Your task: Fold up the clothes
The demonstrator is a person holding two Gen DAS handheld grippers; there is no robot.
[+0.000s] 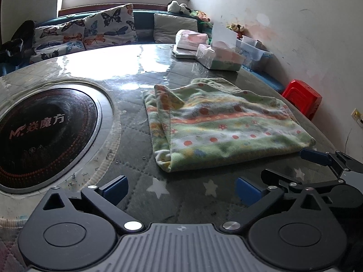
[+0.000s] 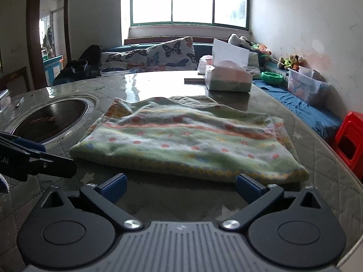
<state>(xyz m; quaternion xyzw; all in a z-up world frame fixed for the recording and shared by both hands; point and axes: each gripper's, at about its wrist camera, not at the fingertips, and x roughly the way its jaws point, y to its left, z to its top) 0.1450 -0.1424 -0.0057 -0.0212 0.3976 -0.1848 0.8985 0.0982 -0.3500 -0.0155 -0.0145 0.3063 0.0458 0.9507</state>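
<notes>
The folded garment (image 2: 181,140), a soft fleece piece striped in green, orange and white with red dots, lies on the glass-topped table (image 2: 158,81), just right of the round inset cooktop (image 1: 43,133) and short of the tissue box (image 2: 226,79). It already sits as a thick rectangle, though one corner (image 1: 168,97) at the far left stands up and a plain green layer pokes out behind. We judge the fold nearly done; to finish well, we should press that lifted corner flat and square the edges, sliding low along the tabletop so the layers do not shear apart.

Our left gripper (image 1: 181,189) hovers over the table near the garment's near-left corner, fingers spread wide, holding nothing. Our right gripper (image 2: 181,187) sits just before the near edge of the garment, fingers equally wide and empty, not touching the cloth.
</notes>
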